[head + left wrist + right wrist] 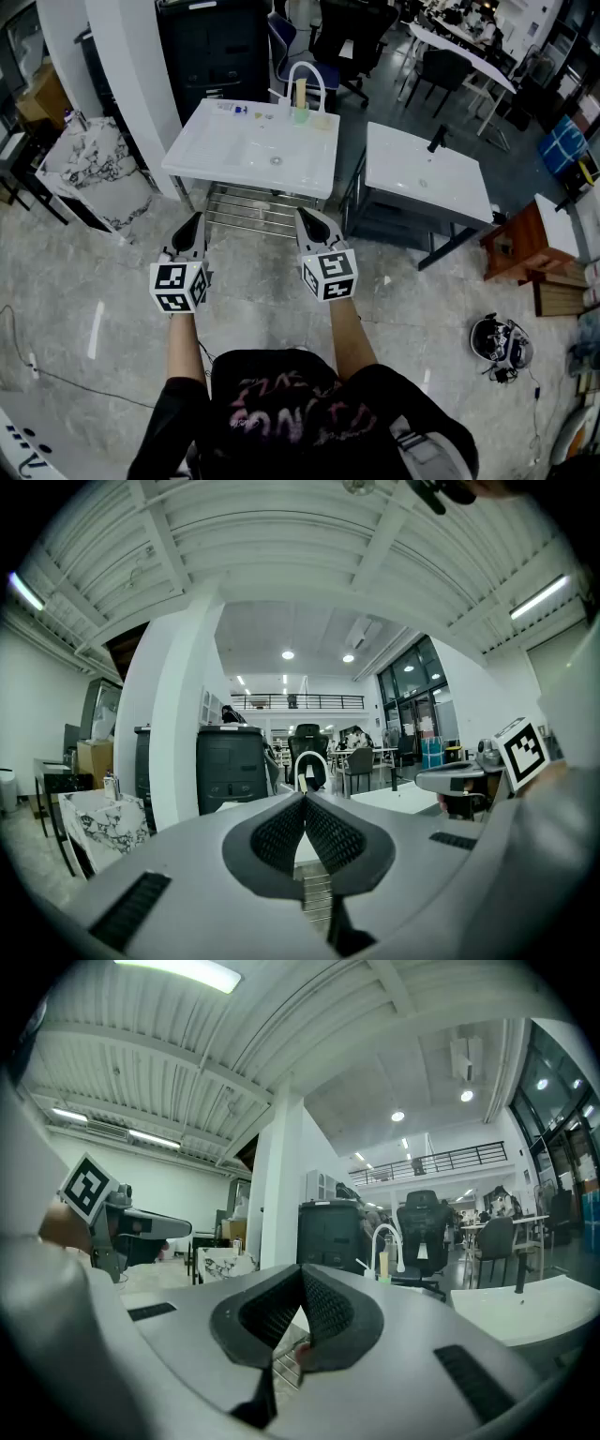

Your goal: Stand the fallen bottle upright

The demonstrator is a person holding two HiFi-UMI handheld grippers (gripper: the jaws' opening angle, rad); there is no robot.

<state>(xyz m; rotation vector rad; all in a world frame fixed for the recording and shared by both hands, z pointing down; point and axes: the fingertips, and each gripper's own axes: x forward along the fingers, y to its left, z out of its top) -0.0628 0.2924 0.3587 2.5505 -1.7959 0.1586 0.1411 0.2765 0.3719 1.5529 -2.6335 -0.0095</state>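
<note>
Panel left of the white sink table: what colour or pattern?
The panel is white with dark, marble-like veining. The head view shows it best.

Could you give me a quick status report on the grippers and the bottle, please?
Both shut, empty: left gripper, right gripper, short of the white basin. One small item lies at its back edge, possibly the bottle. Nothing in the way.

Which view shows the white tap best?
The right gripper view: the tap stands in clear profile, right of the right claw's tip. The head view shows it small, from above, at the sink's far edge. In the left gripper view only its arch peeks above the left claw.
</note>
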